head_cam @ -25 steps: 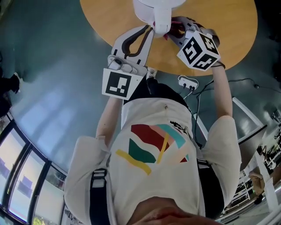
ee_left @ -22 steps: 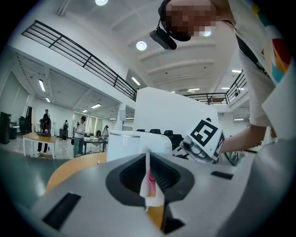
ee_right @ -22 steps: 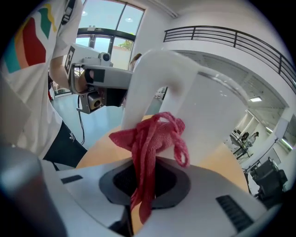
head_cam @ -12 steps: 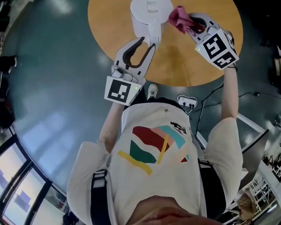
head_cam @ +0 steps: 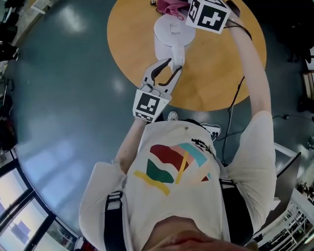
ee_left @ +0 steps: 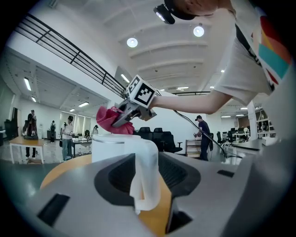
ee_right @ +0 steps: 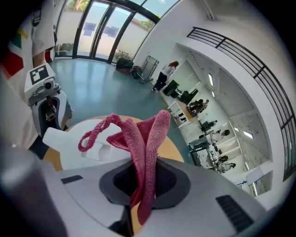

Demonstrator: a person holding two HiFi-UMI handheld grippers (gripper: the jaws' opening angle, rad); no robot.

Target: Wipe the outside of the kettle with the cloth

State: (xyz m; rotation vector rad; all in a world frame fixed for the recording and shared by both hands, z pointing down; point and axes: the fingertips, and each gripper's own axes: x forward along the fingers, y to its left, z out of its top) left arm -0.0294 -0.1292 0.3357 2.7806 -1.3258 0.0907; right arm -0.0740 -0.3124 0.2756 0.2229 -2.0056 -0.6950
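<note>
A white kettle (head_cam: 171,34) stands on the round wooden table (head_cam: 221,73), its handle (head_cam: 177,60) turned toward me. My left gripper (head_cam: 172,67) points level at it with the handle (ee_left: 146,178) between its jaws. Those jaws are opening, and gaps show on both sides of the handle. My right gripper (head_cam: 182,6) is raised above the kettle's far side, shut on a pink knitted cloth (head_cam: 168,7). In the right gripper view the cloth (ee_right: 144,139) hangs in folds from the jaws above the kettle (ee_right: 76,148). The left gripper view shows the cloth (ee_left: 111,121) just over the kettle's lid.
A white power strip (head_cam: 212,130) and cables lie on the teal floor beside the table's near edge. Several people, desks and black office chairs (ee_left: 159,139) are far off in the hall behind the table.
My right gripper has risen with the cloth from the table beside the kettle to above the kettle's far side. The left jaws have spread apart around the handle.
</note>
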